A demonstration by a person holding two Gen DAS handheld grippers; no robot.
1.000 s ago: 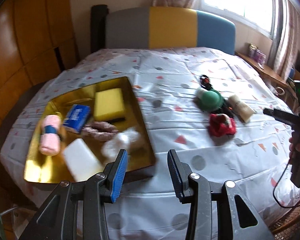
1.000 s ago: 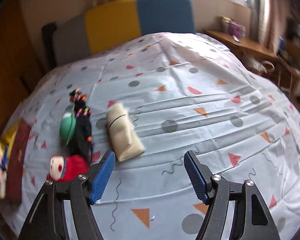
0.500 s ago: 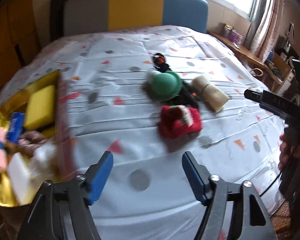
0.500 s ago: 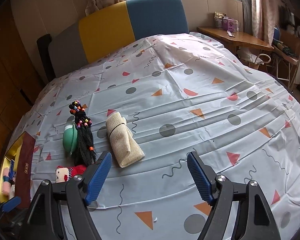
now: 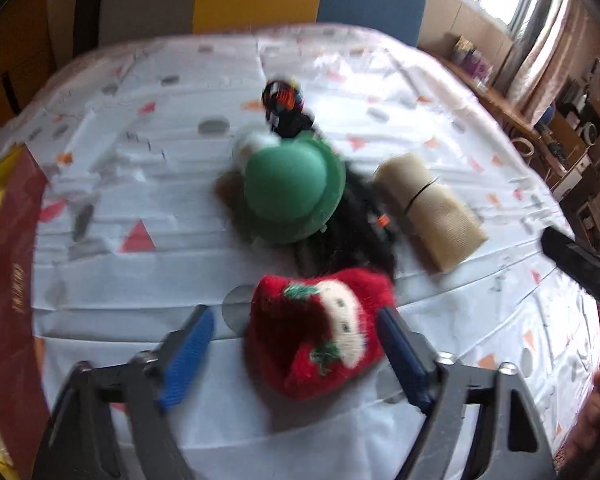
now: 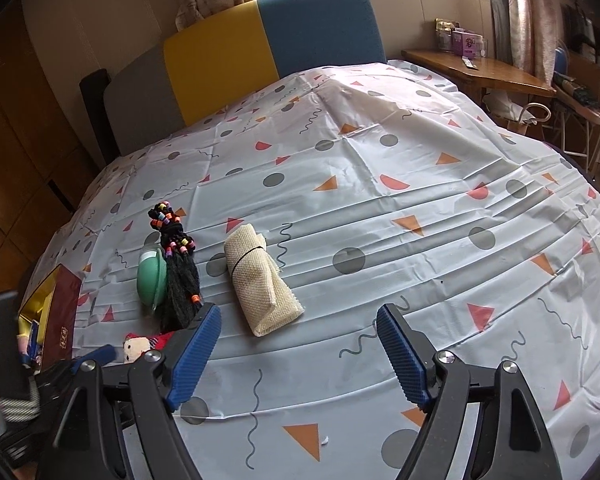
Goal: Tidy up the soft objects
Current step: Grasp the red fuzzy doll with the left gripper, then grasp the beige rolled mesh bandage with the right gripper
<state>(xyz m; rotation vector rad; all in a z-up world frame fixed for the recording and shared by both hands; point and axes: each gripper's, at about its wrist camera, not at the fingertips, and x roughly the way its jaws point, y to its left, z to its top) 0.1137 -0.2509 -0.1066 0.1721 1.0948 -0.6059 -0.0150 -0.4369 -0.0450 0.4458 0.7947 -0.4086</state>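
Left tongs [image 5: 294, 350], just narrowing, straddle the red knitted plush toy [image 5: 320, 332] without pinching; right tongs [image 6: 298, 354] spread, empty.

Four soft things on my bed, one of each kind.
I count one red knitted toy [image 5: 320, 336], one green hat [image 5: 292, 192], one black beaded braid bundle [image 6: 178, 268], one beige rolled cloth [image 6: 260, 280], and one gold tray [image 6: 34, 308].

I see a red knitted toy [image 5: 320, 332] with white and green patches | green hat [image 5: 294, 192] | black braid [image 6: 178, 276] with coloured beads | beige woven roll [image 6: 260, 280] | pale sheet [image 6: 380, 208] — grey dots, orange and pink triangles | blue pads [image 6: 194, 358].
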